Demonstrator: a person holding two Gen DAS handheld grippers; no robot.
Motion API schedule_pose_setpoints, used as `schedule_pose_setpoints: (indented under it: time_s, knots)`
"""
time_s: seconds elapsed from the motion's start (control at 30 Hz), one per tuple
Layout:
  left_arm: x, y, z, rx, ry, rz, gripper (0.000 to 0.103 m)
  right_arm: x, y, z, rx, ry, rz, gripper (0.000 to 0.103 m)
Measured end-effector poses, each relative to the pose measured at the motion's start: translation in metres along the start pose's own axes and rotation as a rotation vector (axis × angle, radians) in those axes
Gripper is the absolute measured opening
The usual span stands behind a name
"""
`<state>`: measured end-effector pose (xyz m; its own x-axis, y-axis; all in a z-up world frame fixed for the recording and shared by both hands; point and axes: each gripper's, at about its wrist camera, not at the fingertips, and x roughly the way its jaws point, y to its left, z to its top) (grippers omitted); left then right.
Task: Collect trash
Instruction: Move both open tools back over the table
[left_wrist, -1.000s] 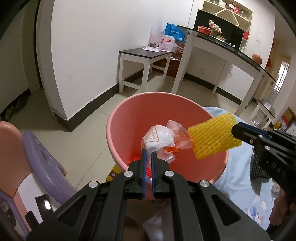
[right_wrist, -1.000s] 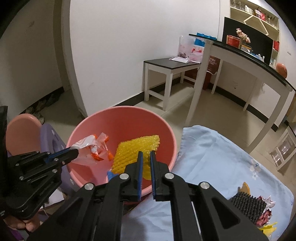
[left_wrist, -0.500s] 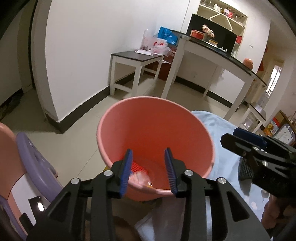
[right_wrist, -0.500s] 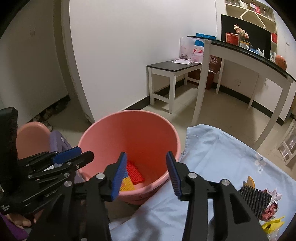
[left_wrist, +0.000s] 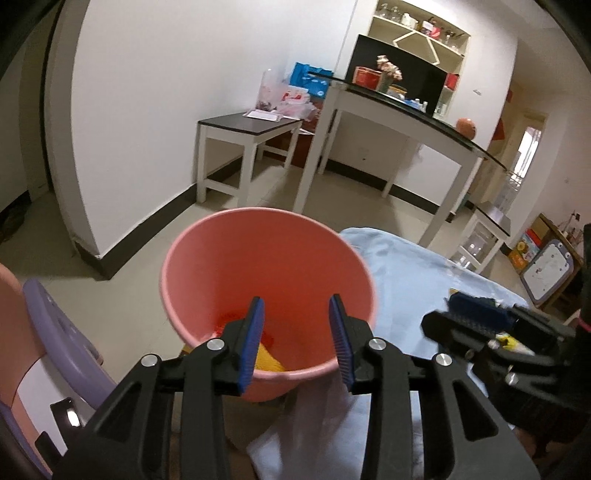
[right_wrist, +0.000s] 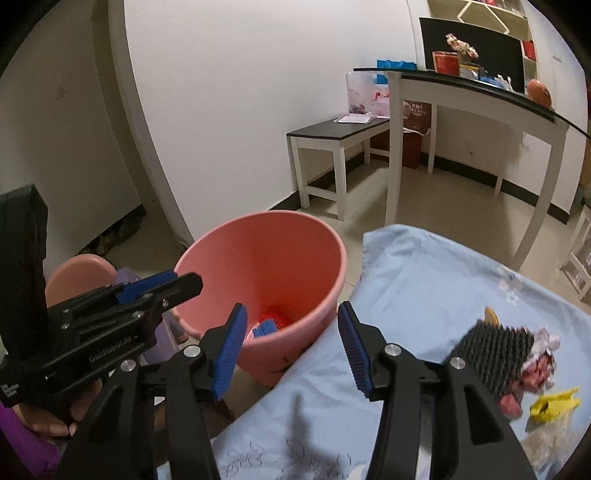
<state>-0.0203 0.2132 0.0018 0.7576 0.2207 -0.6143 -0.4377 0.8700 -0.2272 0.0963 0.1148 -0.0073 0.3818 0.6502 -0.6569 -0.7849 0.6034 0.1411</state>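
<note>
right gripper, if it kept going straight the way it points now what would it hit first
Probably the near rim of the pink bucket, which sits between the opening, empty jaws of the right gripper; depth is hard to judge.

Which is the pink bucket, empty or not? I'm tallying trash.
Not empty: the pink bucket holds yellow and red foam netting at the bottom.

Left gripper (left_wrist: 296, 339) agape, right gripper (right_wrist: 290, 345) opening

Your left gripper (left_wrist: 297, 338) no longer holds the plastic wrapper, and its jaws stand apart. Your right gripper (right_wrist: 290, 341) has let go of the yellow foam net (left_wrist: 267, 362), now in the pink bucket (left_wrist: 236, 236), and its jaws are opening with nothing between them.
</note>
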Motion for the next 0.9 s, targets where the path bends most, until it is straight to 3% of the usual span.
schedule_pose_setpoints:
  time_s: [0.3, 0.9]
  knots:
    - [-0.005, -0.051, -0.004, 0.093, 0.008, -0.075, 0.036, -0.041, -0.028, -0.027, 0.040, -0.006, -0.047, 0.051]
    - [0.033, -0.178, -0.030, 0.327, 0.133, -0.286, 0.036, -0.126, -0.154, -0.101, 0.255, -0.035, -0.274, 0.051]
